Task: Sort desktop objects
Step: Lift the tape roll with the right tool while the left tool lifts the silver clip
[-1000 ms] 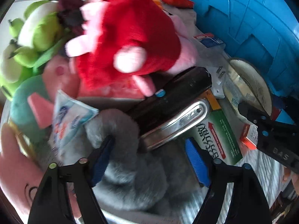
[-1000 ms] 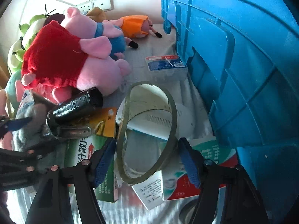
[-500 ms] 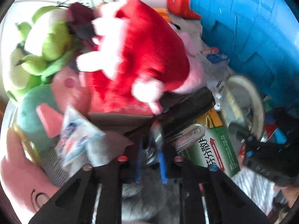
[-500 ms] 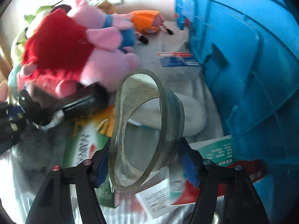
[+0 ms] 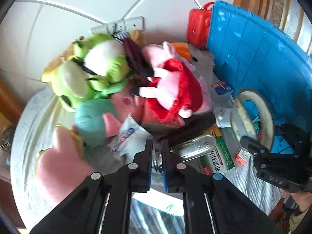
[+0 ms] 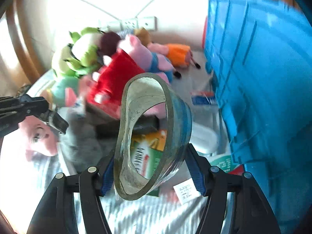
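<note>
My left gripper (image 5: 156,162) is shut on the metal end of a black-and-silver stapler (image 5: 195,139), which is lifted above the cluttered table. My right gripper (image 6: 151,172) is shut on a clear tape roll (image 6: 150,134) and holds it upright in the air; the roll also shows in the left wrist view (image 5: 251,117). A big blue plastic crate (image 6: 259,81) stands to the right. A green medicine box (image 5: 218,156) lies under the stapler.
Plush toys crowd the back left: a green frog (image 5: 87,72), a pink pig in red (image 5: 175,91), a teal toy (image 5: 93,119), an orange-dressed pig (image 6: 175,53). A red case (image 5: 198,31) and a wall socket (image 5: 124,24) are behind. Small boxes (image 5: 222,86) lie by the crate.
My left gripper closed on the stapler's metal end and lifted it away from the grey plush. My right gripper raised the tape roll higher.
</note>
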{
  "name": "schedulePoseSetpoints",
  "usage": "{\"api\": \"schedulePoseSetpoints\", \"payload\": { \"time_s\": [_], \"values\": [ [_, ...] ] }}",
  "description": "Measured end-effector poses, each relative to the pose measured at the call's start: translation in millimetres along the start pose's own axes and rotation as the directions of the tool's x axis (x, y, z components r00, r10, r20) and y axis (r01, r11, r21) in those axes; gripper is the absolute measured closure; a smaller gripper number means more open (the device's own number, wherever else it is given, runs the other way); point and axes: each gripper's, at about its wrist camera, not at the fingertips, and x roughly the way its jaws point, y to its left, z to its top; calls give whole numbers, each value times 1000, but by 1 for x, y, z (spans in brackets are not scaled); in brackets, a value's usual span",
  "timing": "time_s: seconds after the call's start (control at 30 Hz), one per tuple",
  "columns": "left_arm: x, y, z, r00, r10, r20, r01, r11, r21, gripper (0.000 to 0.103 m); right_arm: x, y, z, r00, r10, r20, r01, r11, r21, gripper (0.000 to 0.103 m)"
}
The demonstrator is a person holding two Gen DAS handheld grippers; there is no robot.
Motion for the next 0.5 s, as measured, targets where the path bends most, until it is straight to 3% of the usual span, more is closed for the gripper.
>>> {"api": "schedulePoseSetpoints", "payload": {
  "time_s": [0.23, 0.5],
  "values": [
    [-31, 7, -8, 999, 45, 3, -45, 998, -38, 98, -54, 24, 5, 998, 57, 24, -56, 997, -52, 38],
    [-63, 13, -28, 998, 58, 24, -54, 991, -124, 98, -89, 28, 3, 995, 87, 45, -81, 990, -116, 38]
  ]
}}
